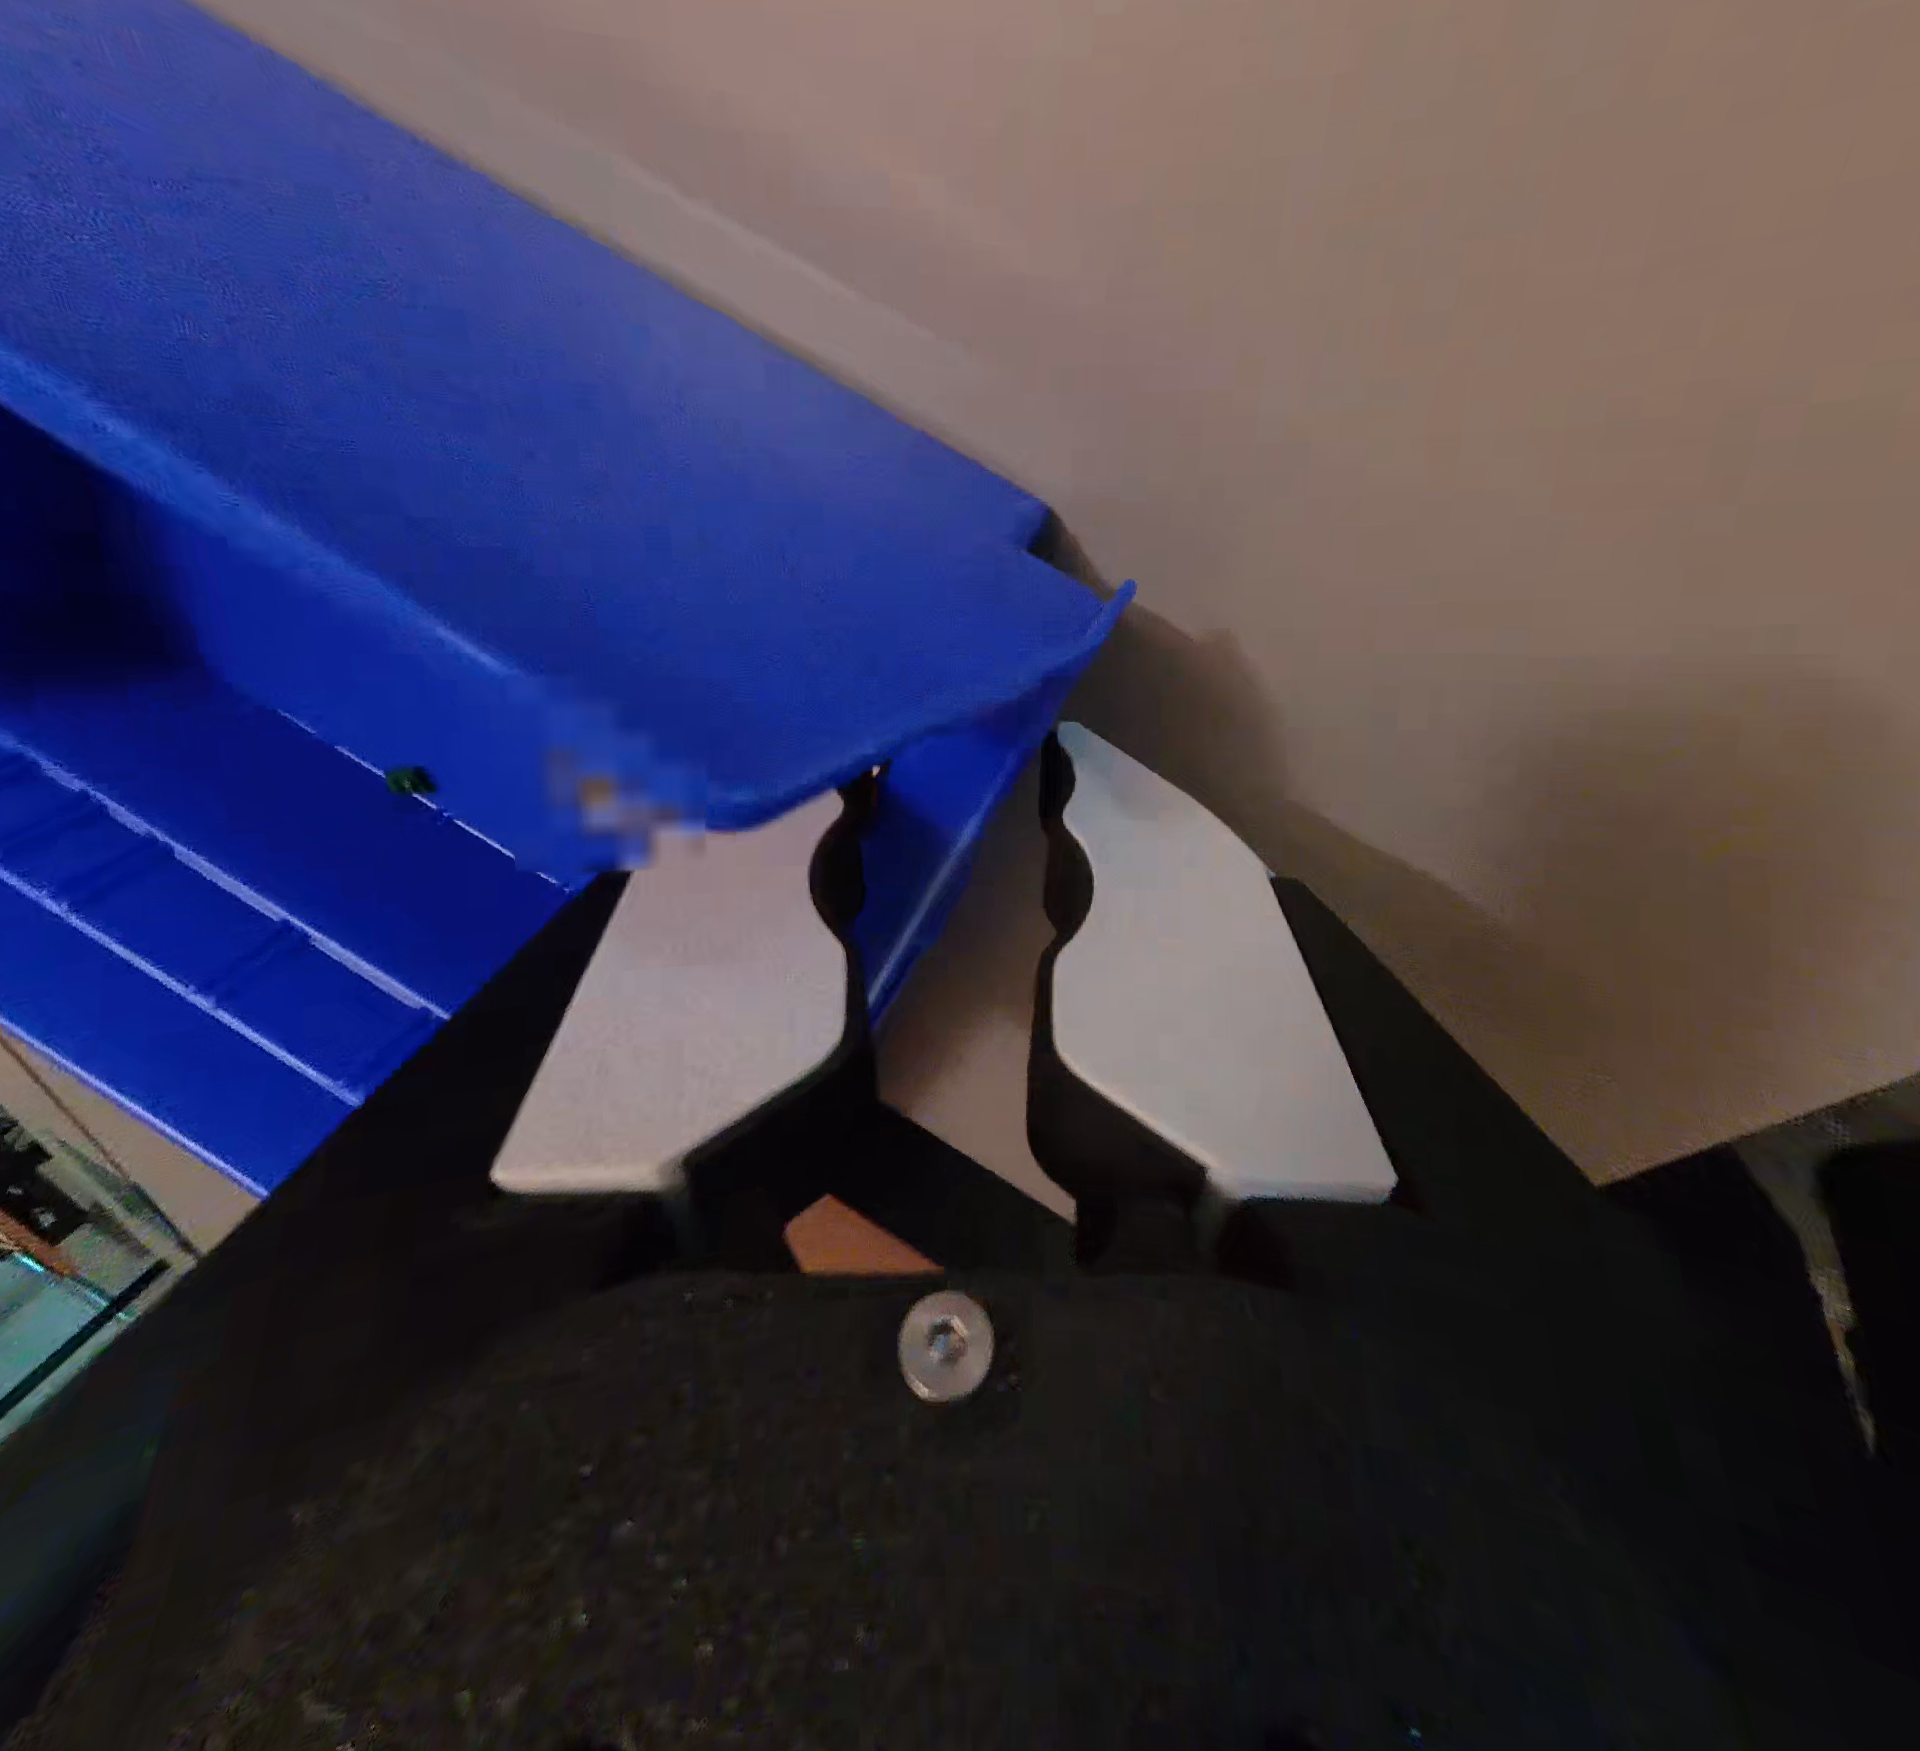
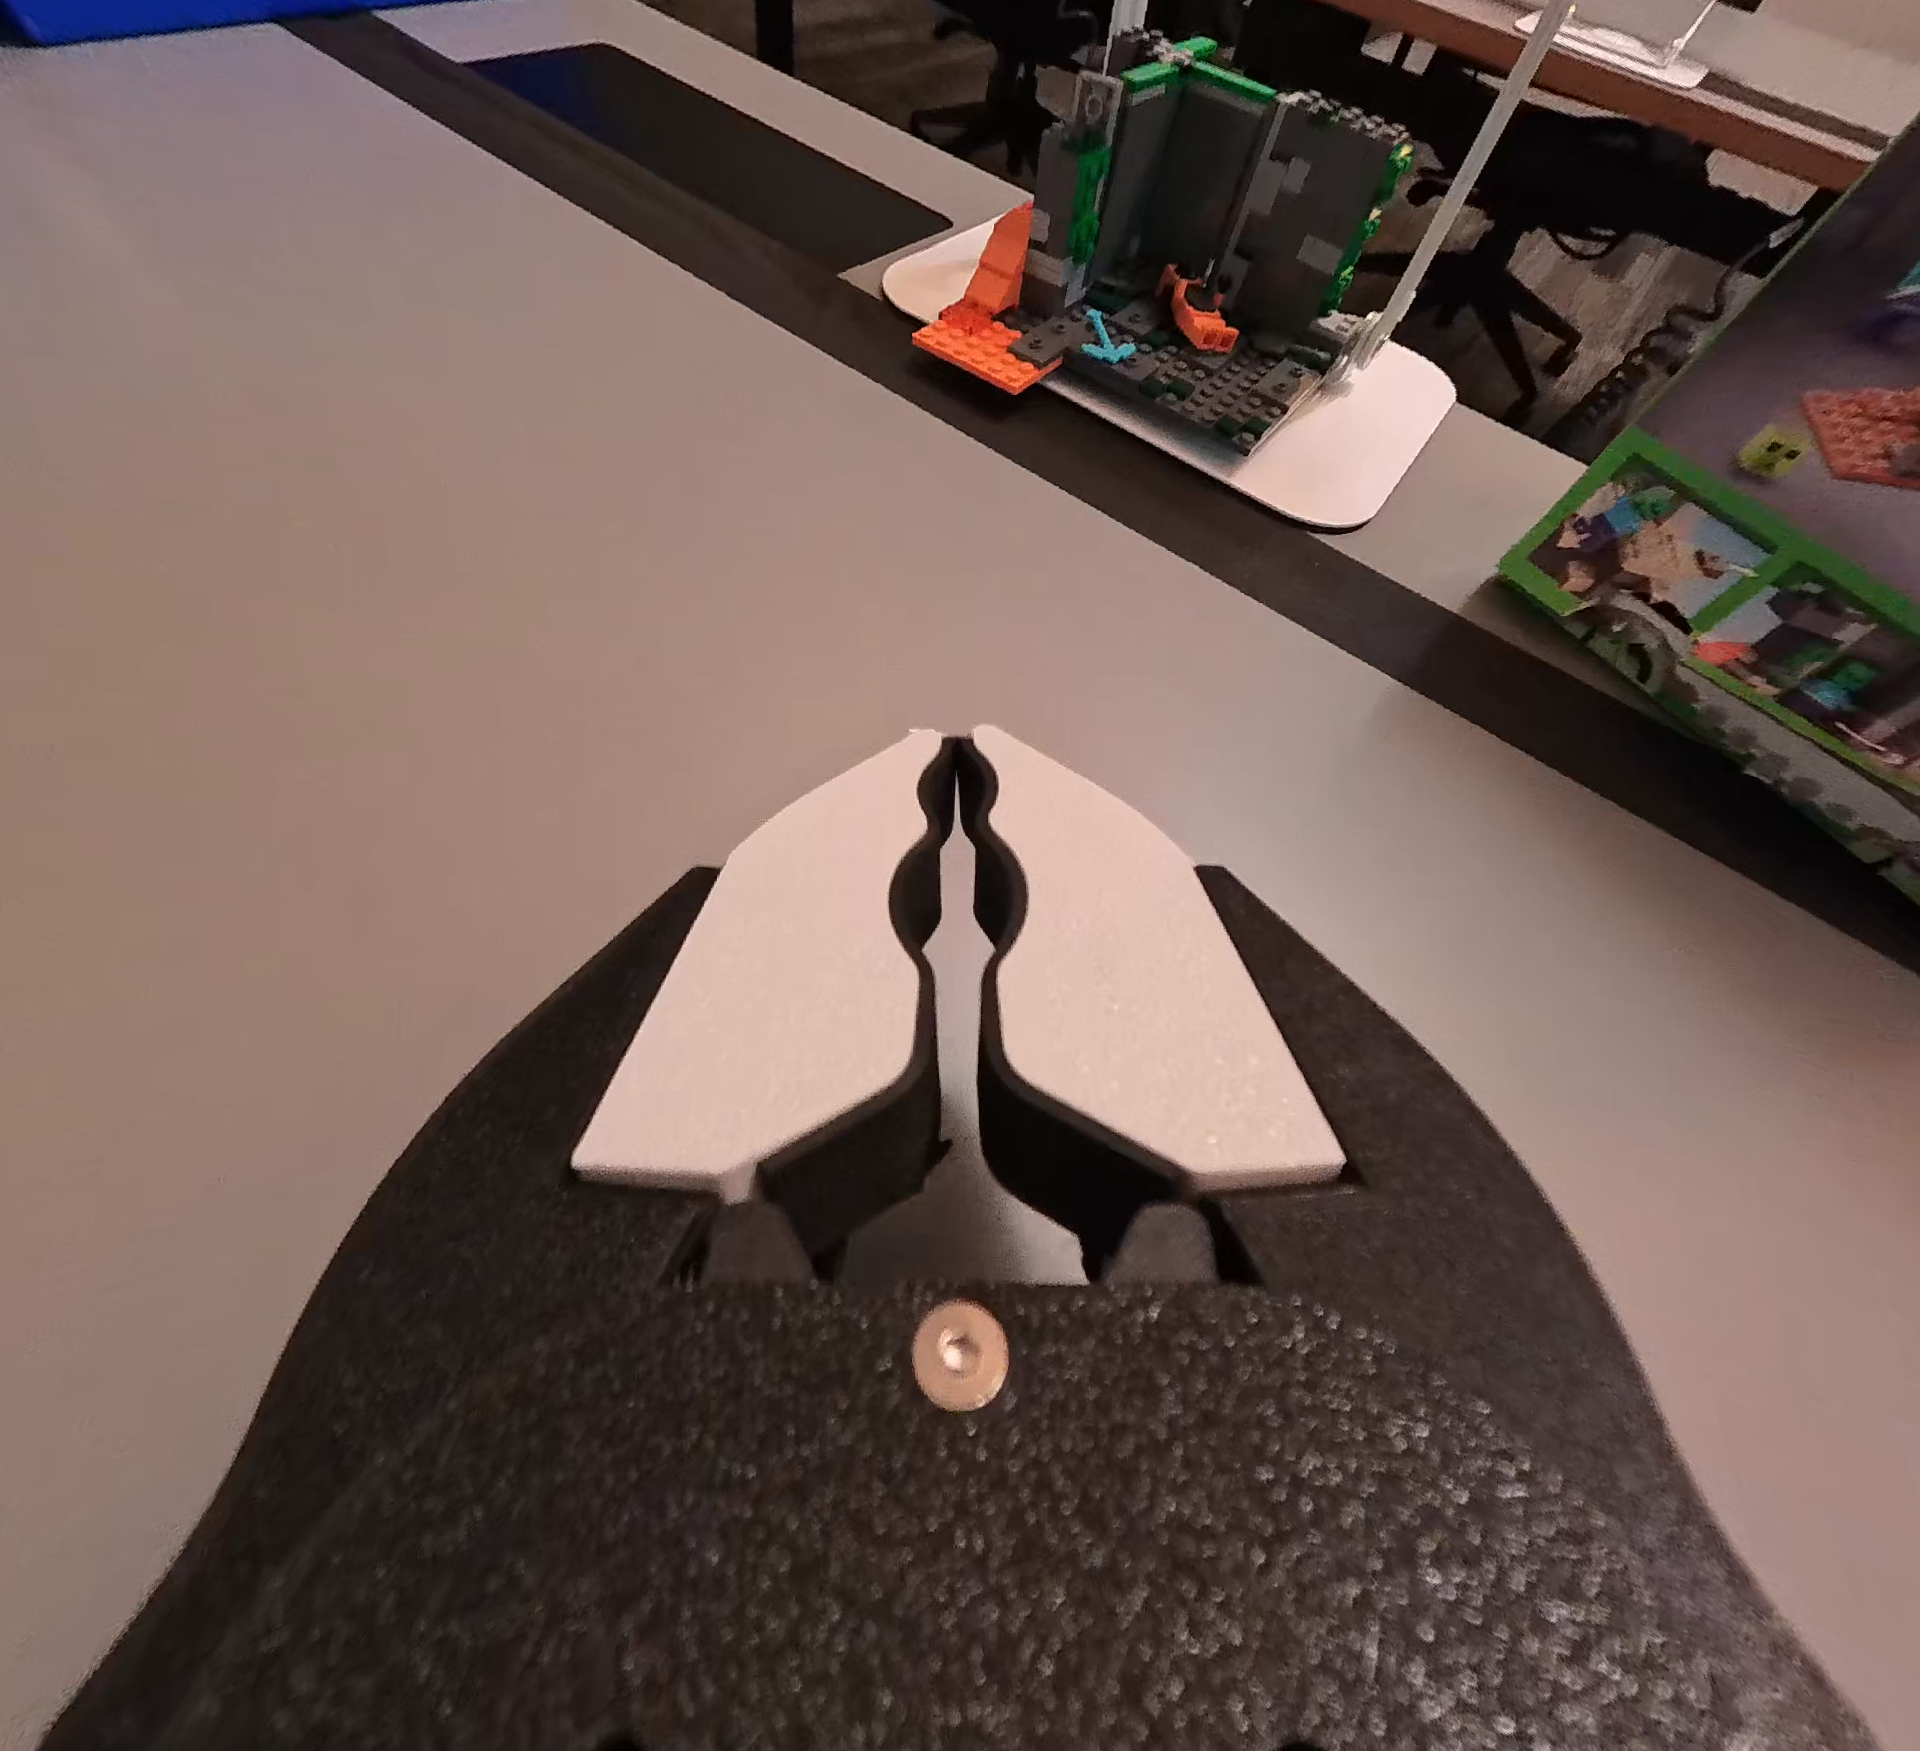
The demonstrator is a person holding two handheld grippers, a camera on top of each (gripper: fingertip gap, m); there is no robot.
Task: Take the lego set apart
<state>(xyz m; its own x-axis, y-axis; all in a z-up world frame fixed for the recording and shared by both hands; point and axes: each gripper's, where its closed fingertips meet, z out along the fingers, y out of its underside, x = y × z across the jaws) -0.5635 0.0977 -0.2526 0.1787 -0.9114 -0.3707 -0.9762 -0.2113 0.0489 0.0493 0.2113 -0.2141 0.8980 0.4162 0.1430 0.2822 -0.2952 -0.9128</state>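
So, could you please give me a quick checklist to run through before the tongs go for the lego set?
1. Lego set in sight: ok in the right wrist view; not in the left wrist view.
2. Right tongs free: ok, shut and empty.
3. Right tongs open for a grasp: not ok, tips nearly touching.
4. Left tongs free: not ok, open with the blue bin corner wall between the fingers; contact cannot tell.
5. Path across the table to the set: ok; the box lies off to the right.
6. Set firmly seated on its white base: cannot tell.
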